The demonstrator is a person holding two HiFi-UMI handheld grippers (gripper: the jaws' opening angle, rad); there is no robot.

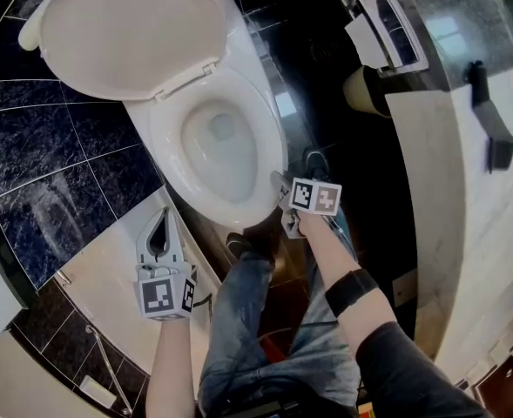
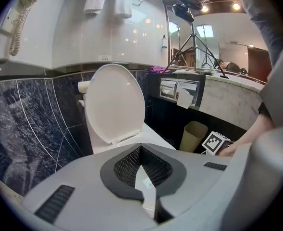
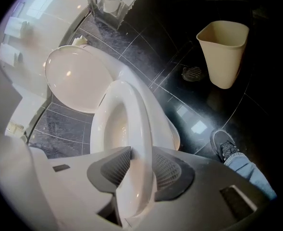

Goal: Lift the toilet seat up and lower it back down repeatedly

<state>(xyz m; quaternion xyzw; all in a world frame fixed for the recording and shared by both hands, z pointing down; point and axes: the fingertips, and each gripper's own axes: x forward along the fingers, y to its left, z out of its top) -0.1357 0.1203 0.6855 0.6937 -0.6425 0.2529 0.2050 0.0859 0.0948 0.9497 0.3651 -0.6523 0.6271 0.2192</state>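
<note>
Clearly the right claw (image 3: 140,154) is gripping the front rim of the toilet seat (image 3: 134,105), which is lying flat on the bowl (image 3: 164,125) and running straight away toward its hinge (image 1: 186,78) (lid (image 3: 76,78) standing up behind), while the left claw (image 2: 141,147) is hanging closed, empty, aside.

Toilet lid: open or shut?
Open: the lid stands raised behind the bowl, leaving the seat uncovered.
</note>
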